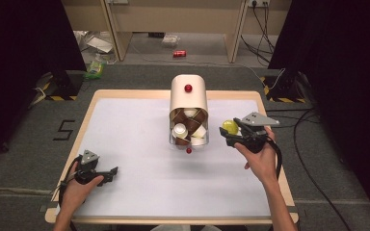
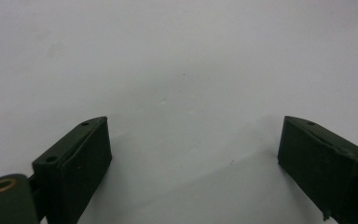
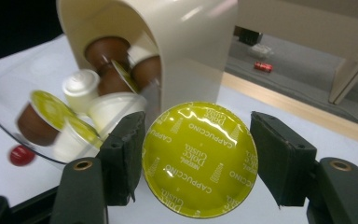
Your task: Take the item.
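Forearms and hands come in nearest the high camera, one at each lower corner of the counter point(image 1: 125, 192), a pale sheet on a wooden-edged top and the largest thing in the scene. Behind it lies grey floor with a red can point(image 1: 179, 53) lying on it and cables at the right.

Next in size is the capsule dispenser point(image 1: 189, 98), a cream arched housing with a red knob on top; its clear tray point(image 3: 0, 100) is pulled out toward the person, loaded with brown and white coffee capsules point(image 1: 189, 127), a few showing green lids. A small red ball point(image 1: 189, 150) sits at the tray's front edge.

At the counter's right, just beside the dispenser, the right gripper point(image 3: 198, 156) has its jaws pinching a capsule point(image 3: 199, 158) across its width, the yellow-green foil lid facing the camera. At the left, well apart from everything, the left gripper point(image 2: 193, 158) rests low over bare counter, jaws spread with nothing between them.

The capsule is probably very light, with a fairly stiff plastic cup and a thin foil lid that could dent or puncture. Its smooth tapering sides look likely to slip from a loose pinch, so holding it across the cup body just under the rim, as now, seems safest, keeping the jaws off the foil.

Smallest is the print on the lid: "CAPPUCCINO" repeated around the ring, "NESCAFÉ Dolce Gusto" at the centre.
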### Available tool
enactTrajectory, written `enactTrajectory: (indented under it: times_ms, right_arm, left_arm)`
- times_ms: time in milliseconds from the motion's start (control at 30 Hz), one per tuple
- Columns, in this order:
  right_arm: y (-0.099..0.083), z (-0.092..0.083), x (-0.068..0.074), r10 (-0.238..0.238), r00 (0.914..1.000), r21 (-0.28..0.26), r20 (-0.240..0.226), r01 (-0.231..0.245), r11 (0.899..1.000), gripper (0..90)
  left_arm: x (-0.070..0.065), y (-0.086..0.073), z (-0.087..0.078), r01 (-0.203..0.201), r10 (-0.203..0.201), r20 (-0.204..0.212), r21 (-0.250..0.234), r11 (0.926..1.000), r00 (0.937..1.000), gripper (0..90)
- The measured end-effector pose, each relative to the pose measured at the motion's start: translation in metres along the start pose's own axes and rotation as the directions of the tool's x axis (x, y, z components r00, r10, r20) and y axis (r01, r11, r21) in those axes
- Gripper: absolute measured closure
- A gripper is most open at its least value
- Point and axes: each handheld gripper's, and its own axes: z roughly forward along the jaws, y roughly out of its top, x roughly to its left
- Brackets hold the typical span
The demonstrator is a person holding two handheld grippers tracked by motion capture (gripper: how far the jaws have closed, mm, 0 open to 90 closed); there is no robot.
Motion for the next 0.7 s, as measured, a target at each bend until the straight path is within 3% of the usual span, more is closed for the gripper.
enactTrajectory:
  times_ms: [333,700]
  right_arm:
    - [-0.030,0.028,-0.018,0.025,0.9991,0.070,0.035,-0.028,0.997,38.3]
    - [-0.051,0.048,-0.023,0.034,0.9988,0.127,0.036,-0.038,0.991,38.3]
  left_arm:
    - [0.000,0.000,0.000,0.002,-0.002,0.000,-0.001,1.0000,1.0000,9.1]
    - [0.000,0.000,0.000,0.003,-0.003,0.000,-0.001,1.0000,1.0000,9.1]
